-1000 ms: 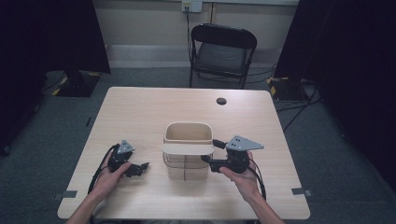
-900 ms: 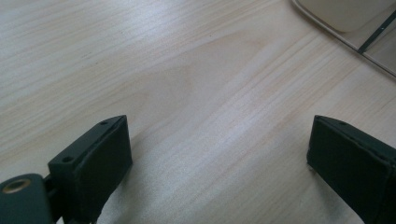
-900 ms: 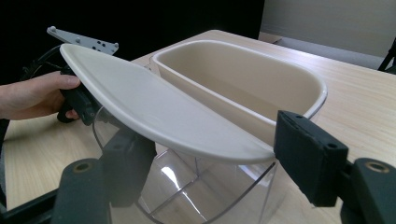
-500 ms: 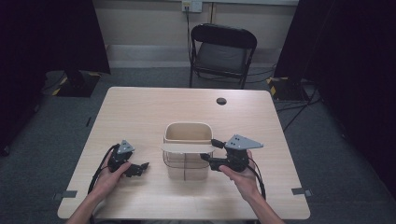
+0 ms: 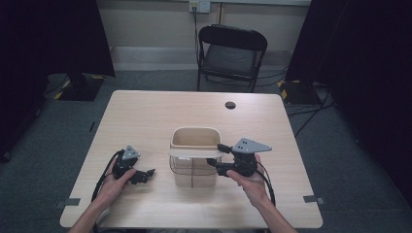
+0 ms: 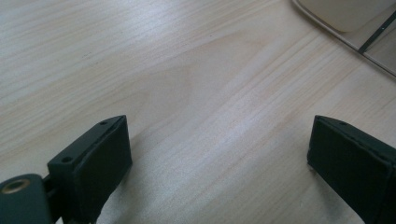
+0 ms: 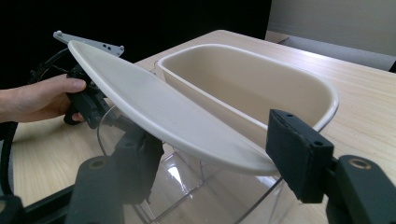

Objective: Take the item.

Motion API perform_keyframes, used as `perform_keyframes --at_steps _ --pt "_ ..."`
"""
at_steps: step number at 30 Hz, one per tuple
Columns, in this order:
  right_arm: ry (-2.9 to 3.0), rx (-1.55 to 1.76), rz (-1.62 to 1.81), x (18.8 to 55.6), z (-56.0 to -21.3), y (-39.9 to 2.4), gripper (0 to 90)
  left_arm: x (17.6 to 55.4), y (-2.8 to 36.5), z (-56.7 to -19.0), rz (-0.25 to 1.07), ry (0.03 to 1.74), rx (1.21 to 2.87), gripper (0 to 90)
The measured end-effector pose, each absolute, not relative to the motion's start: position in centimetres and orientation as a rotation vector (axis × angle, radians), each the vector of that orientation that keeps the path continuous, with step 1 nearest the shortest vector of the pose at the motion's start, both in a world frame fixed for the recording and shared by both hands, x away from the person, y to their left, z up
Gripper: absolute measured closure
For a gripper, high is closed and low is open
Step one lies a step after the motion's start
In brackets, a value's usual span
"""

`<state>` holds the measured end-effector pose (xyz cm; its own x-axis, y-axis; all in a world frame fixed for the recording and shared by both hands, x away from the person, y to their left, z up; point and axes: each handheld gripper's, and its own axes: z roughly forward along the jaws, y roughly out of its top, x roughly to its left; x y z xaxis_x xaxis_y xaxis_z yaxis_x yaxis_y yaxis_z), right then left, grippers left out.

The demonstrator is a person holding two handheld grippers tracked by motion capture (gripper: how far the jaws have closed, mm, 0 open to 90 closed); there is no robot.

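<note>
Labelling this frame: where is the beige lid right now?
In the high view, the beige lid lies across the container's near rim at table centre, its right end by the right hand-held gripper.

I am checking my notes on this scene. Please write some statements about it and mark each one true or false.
1. The left tool holds the lid. False: it is open and empty over the table.
2. The bin stands between the two tools. True.
3. The lid lies flat and closed. False: it is tilted up, between the right tool's jaws.
4. A chair stands beyond the table. True.
</note>
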<state>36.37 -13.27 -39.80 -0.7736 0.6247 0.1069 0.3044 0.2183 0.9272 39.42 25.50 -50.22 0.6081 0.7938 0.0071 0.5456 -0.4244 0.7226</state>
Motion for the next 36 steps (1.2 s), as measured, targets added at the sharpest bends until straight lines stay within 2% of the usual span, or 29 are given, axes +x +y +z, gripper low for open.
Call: perform_keyframes --at_steps 36 --pt "2.206 0.891 1.614 37.16 -38.87 -13.41 45.4 39.45 25.47 -50.23 0.459 1.058 2.137 4.6"
